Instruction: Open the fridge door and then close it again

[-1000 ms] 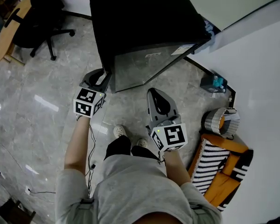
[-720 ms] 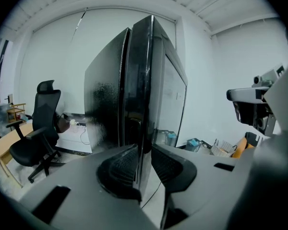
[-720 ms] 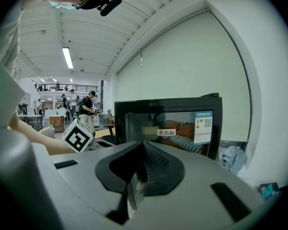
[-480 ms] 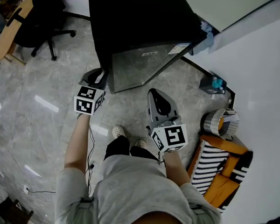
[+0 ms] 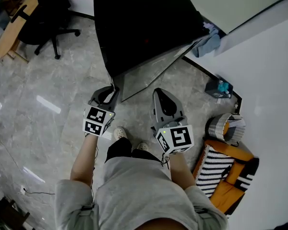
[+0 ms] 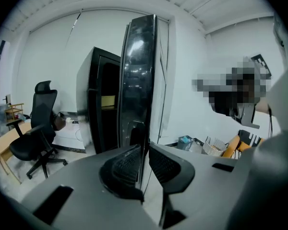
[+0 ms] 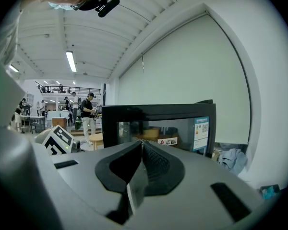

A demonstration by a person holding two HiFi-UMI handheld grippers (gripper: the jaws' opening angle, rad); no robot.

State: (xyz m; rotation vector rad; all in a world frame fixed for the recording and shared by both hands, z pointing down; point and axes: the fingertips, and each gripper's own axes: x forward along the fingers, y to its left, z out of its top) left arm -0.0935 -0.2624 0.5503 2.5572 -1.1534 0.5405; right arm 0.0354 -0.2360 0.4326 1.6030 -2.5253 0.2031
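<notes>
The black fridge (image 5: 144, 23) stands ahead with its glass door (image 5: 149, 73) swung out toward me. My left gripper (image 5: 114, 91) is at the door's free edge. In the left gripper view the door (image 6: 139, 80) is seen edge-on and runs down between the two pads of that gripper (image 6: 145, 159). The jaws are closing, and the pads sit tight on either side of the edge. My right gripper (image 5: 159, 92) hangs in front of the door's face, apart from it. The right gripper view shows this gripper (image 7: 142, 150) with its pads together and nothing in them, facing the door (image 7: 158, 128).
A black office chair (image 5: 43, 18) and a wooden table (image 5: 12, 30) stand at the far left. By the white wall on the right lie a blue cloth (image 5: 206, 42), a small box (image 5: 220, 86), a basket (image 5: 225, 126) and an orange striped bag (image 5: 225, 176). My shoes (image 5: 120, 133) are just behind the grippers.
The door has swung further out toward me. My left gripper has come back and to the right with its edge. The right gripper has hardly moved.
</notes>
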